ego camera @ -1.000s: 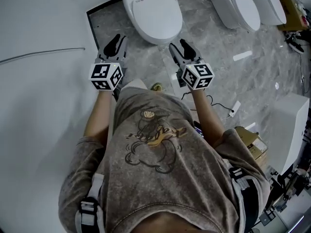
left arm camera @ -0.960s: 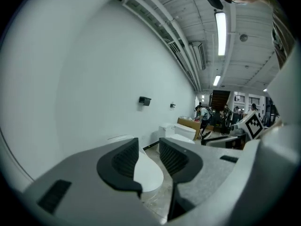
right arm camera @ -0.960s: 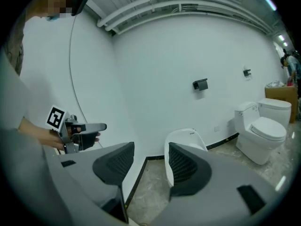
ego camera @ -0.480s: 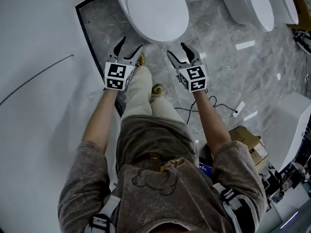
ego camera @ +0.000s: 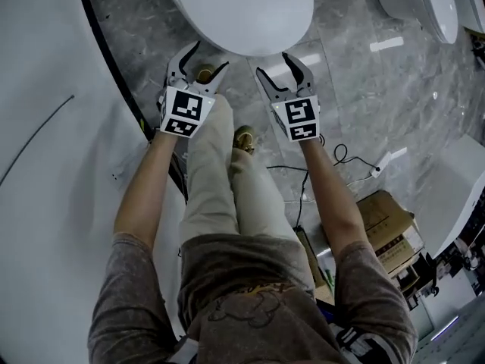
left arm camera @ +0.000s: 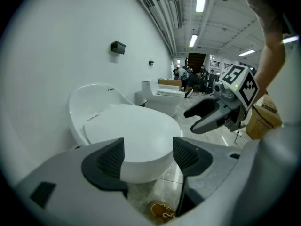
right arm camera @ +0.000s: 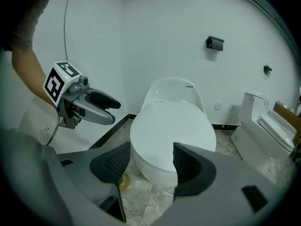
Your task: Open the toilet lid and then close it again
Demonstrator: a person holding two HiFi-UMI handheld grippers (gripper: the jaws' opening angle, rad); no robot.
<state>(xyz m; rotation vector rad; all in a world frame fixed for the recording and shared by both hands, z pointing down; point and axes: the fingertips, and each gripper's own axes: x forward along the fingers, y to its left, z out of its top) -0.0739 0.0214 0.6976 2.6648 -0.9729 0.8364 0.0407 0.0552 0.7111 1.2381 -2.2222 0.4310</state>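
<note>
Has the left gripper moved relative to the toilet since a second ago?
Yes. The left gripper has closed in on the front edge of the toilet lid; its jaws have just been opening, with nothing held between them.

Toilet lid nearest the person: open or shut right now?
Shut. The toilet lid lies flat over the bowl, its top unbroken in the head view and both gripper views; no bowl opening shows.

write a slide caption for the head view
Left tongs and right tongs, just opened wide with nothing between them, poised before the closed toilet lid.
</note>
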